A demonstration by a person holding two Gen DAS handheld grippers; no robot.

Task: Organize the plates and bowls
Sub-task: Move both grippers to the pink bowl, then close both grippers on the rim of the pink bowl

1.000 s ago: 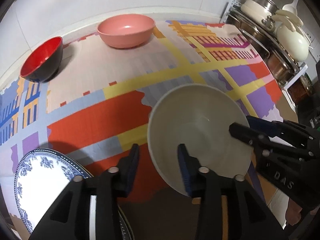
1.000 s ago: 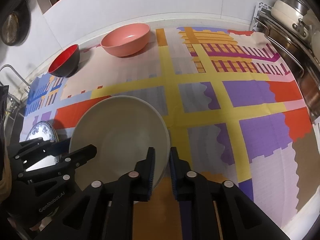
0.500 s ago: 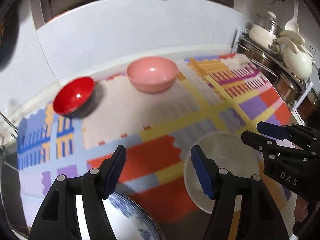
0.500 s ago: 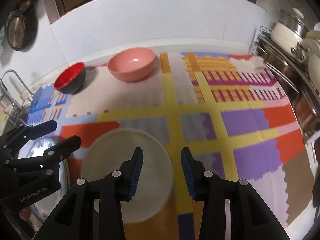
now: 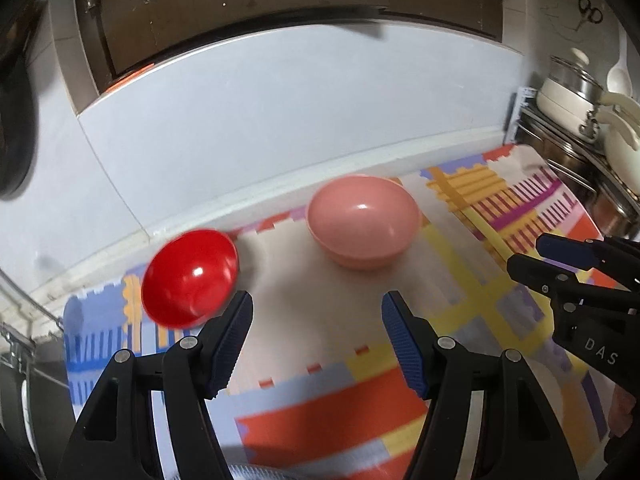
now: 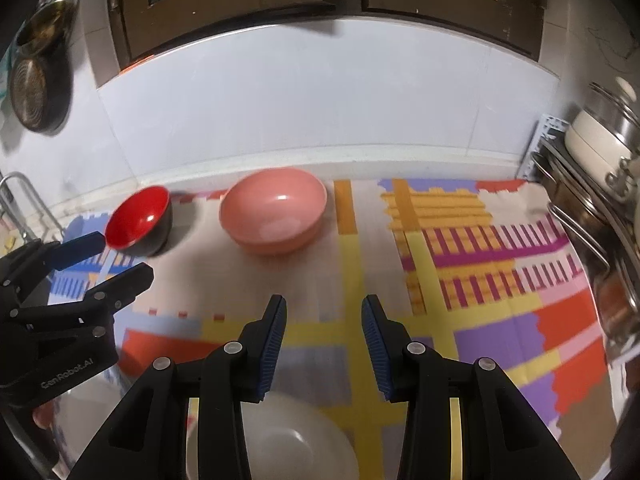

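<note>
A pink bowl (image 5: 362,224) (image 6: 274,210) and a smaller red bowl with a black outside (image 5: 188,276) (image 6: 136,216) stand upright at the back of the patterned mat (image 5: 332,420) (image 6: 460,280), near the wall. My left gripper (image 5: 317,304) (image 6: 125,255) hangs open above the mat with nothing between its fingers, short of both bowls. My right gripper (image 6: 325,304) (image 5: 526,251) is also open and empty. A white bowl (image 6: 296,440) rests on the mat under the right gripper, partly hidden by its fingers.
A rack of steel and cream pots (image 6: 600,148) (image 5: 576,92) lines the right edge of the counter. A white tiled wall (image 6: 320,100) rises behind the bowls, with dark cupboards above. A metal rail (image 6: 16,192) and hanging pans (image 6: 36,92) are at the far left.
Both grippers let go of the white bowl's rim, opened wider, and lifted up and away. The bowl stayed on the mat and dropped low or out of view.
</note>
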